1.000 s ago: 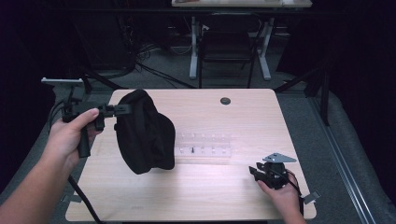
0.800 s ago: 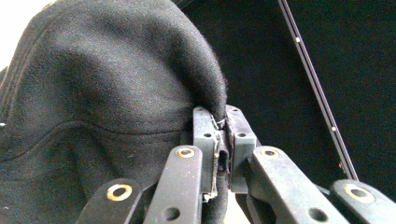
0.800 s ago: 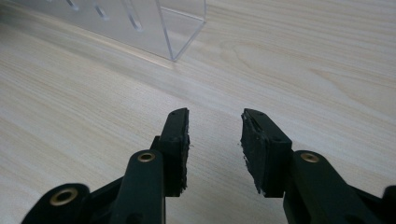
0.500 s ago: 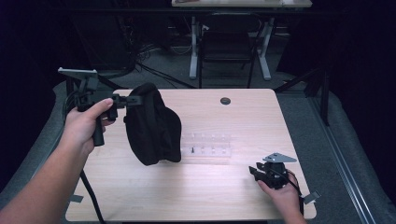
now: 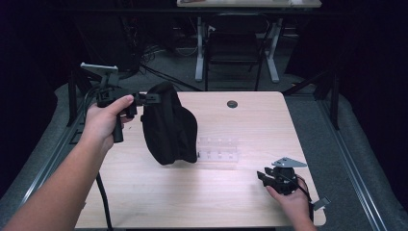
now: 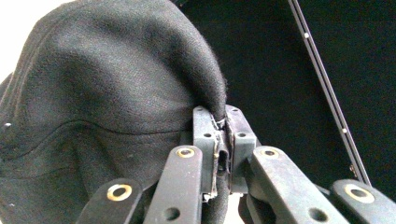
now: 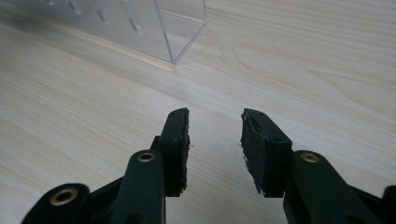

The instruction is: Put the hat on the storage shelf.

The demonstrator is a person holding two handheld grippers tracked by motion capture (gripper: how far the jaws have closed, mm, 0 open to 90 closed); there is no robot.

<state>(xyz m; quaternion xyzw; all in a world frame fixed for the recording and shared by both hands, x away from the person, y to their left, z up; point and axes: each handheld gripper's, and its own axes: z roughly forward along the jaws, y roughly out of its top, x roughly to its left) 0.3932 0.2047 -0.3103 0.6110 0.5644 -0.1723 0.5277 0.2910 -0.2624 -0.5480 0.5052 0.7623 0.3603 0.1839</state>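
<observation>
From the high view, the left tool [image 5: 150, 98] has the black cap [image 5: 169, 126] pinched by its top edge, so the cap hangs down with its long side running top to bottom and its lower end at or just above the worktop [image 5: 192, 202]. Right behind its lower end sits a clear plastic rack [image 5: 219, 151], which the cap partly covers. The right tool [image 5: 263, 178] rests low near the front right corner, well apart from the cap, so the left hand [image 5: 105, 121] is clearly the nearer one.

Left gripper view: the jaws are clamped tight on a fold of the cap's [image 6: 107, 93] fabric. Can't tell which part of the cap that fold is, and the background is just dark.

Right gripper view: the right tool's [image 7: 215, 135] jaws stand partly apart with nothing between them, just bare wood. One corner of the rack [image 7: 182, 32] shows ahead, the rest cut off.
</observation>
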